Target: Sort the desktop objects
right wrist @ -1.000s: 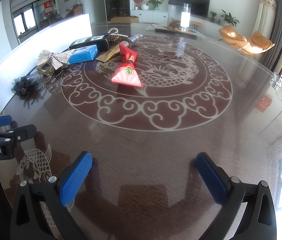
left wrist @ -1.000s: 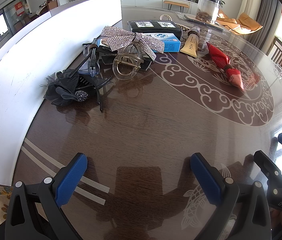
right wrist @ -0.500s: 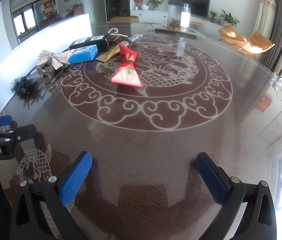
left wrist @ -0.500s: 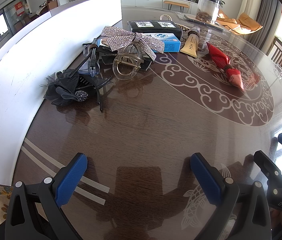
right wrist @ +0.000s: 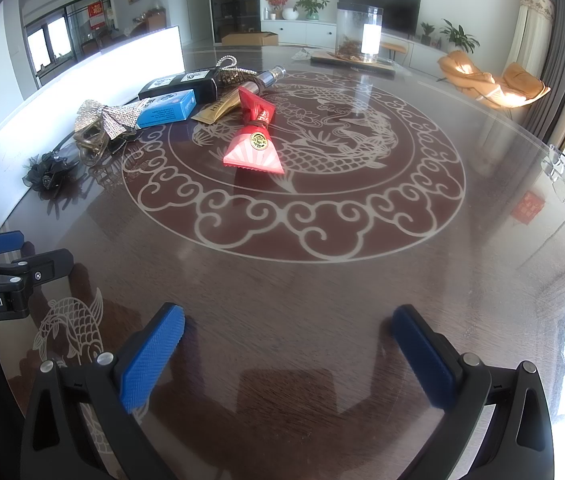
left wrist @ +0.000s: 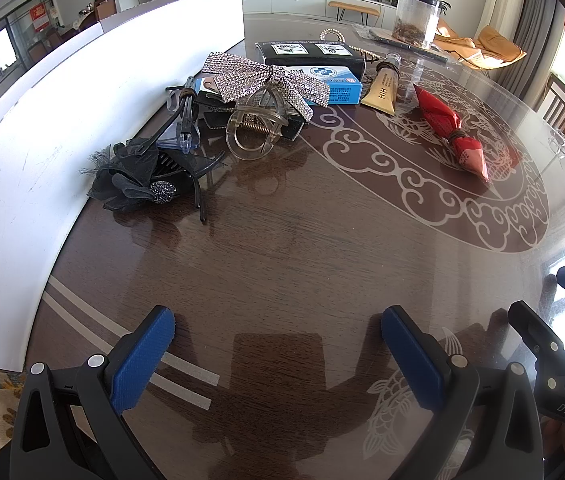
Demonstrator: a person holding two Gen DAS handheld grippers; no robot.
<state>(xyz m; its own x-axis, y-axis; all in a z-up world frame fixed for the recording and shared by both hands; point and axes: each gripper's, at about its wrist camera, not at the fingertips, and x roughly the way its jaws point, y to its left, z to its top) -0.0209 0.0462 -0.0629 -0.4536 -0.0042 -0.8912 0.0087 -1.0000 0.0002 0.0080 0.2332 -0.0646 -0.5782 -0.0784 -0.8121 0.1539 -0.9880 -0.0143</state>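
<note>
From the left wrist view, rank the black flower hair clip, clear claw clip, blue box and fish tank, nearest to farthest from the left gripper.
From the left gripper:
1. Black flower hair clip, left, beside the white board.
2. Clear claw clip, centre-left.
3. Blue box, behind the clip.
4. Fish tank, far right.

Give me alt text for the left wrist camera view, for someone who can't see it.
The open left gripper hovers over a dark wooden table, holding nothing. Ahead, beside a white board, lie a black flower hairband, clear claw clip, rhinestone bow, blue box, gold tube and red packet.

Glossy dark wood table (left wrist: 282,264), clear plastic hair claw (left wrist: 254,128), rhinestone-studded bow (left wrist: 266,80).
</note>
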